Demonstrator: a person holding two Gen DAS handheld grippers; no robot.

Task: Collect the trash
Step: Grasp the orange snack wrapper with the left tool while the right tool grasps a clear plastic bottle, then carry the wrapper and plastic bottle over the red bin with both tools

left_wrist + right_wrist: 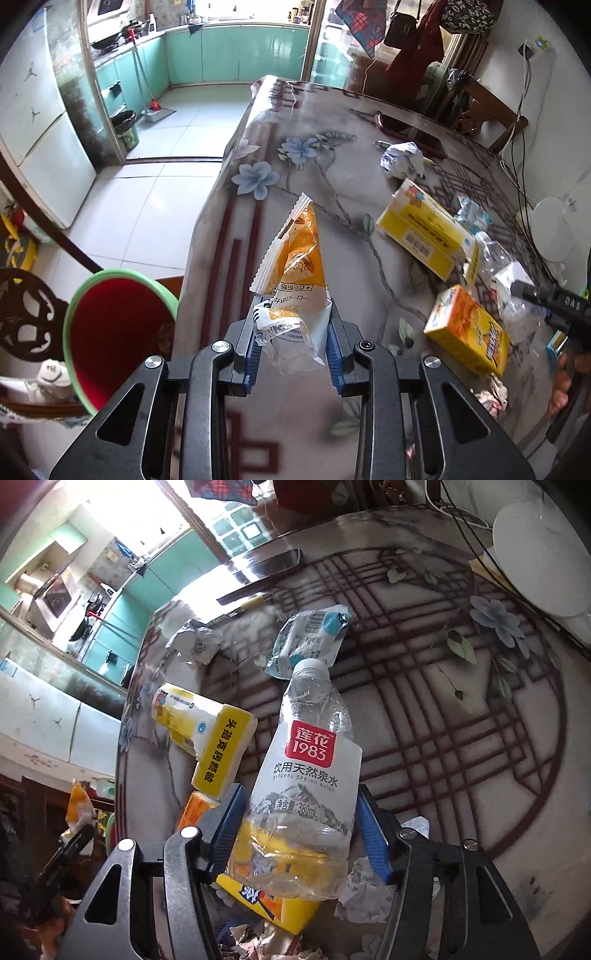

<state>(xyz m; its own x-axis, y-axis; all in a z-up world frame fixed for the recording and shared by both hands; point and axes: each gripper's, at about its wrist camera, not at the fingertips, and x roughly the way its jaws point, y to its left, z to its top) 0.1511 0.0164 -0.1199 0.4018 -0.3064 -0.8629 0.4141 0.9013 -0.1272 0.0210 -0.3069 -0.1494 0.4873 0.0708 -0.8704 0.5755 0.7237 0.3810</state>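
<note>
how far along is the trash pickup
Nothing visibly binned yet; the red bin shows no trash inside. In hand: left claw grips an orange snack wrapper, right claw a crushed water bottle. Left: yellow boxes, crumpled paper.

**Layout on and beside the table**

An orange-and-white plastic snack wrapper (295,273) is held over the edge of the glass-topped floral table (314,170). A green-rimmed red plastic bin (110,332) stands left, below it. Two yellow cardboard boxes (424,229) lie right. A crushed clear plastic water bottle (306,775) is raised above them.
</note>
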